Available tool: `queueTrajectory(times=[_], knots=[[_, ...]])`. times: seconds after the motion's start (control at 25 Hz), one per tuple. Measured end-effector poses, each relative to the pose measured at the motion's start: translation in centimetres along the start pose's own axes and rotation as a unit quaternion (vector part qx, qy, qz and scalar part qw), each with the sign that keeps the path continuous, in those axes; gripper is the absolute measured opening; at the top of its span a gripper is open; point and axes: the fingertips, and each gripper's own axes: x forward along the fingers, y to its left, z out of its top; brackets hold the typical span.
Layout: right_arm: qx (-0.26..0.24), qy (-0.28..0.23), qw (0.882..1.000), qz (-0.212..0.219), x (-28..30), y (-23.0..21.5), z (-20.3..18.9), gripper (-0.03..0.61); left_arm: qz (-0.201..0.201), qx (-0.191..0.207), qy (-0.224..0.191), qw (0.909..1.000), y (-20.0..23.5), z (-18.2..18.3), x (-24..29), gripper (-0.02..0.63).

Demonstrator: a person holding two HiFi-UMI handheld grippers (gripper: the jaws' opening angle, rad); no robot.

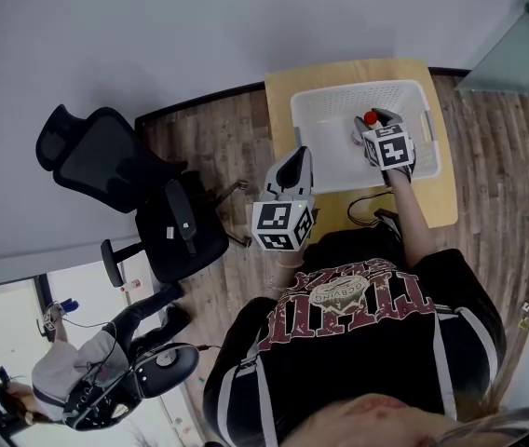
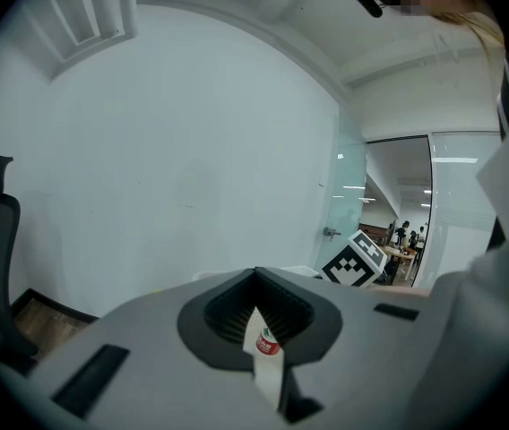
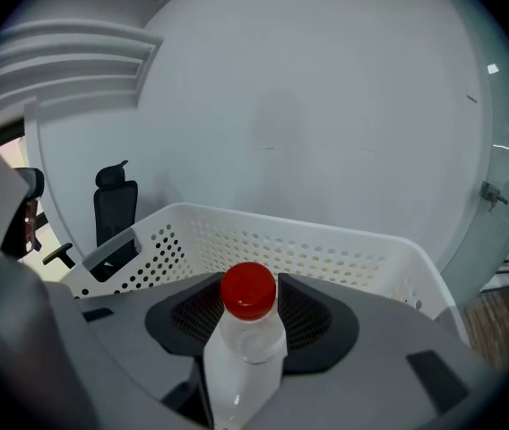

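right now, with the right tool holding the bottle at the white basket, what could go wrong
The right tool grips the smooth bottle high up, by its red cap, so the body might swing or slip out. Lowered off-centre, it could catch the white basket wall and tip over.

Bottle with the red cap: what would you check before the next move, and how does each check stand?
1. Right gripper: fingers closed on the bottle: ok.
2. Red cap on, bottle upright: ok.
3. Bottle above the white basket: ok.
4. Left gripper outside the basket: ok.
5. Left fingers pinch a thin white strip; what it is: cannot tell.
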Motion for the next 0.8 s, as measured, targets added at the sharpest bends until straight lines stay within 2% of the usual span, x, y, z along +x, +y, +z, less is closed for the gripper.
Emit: queueTrajectory(times=[0.44, 0.8], knots=[[-0.004, -0.011, 1.000, -0.007, -0.7, -0.1, 0.2, 0.170, -0.007, 0.002, -0.002, 1.0000, -0.5, 0.0, -0.2, 0.048], [-0.004, -0.042, 0.999, -0.004, -3.1, 0.3, 1.8, 0.170, -0.018, 0.004, -0.002, 0.9998, -1.1, 0.0, -0.3, 0.048]])
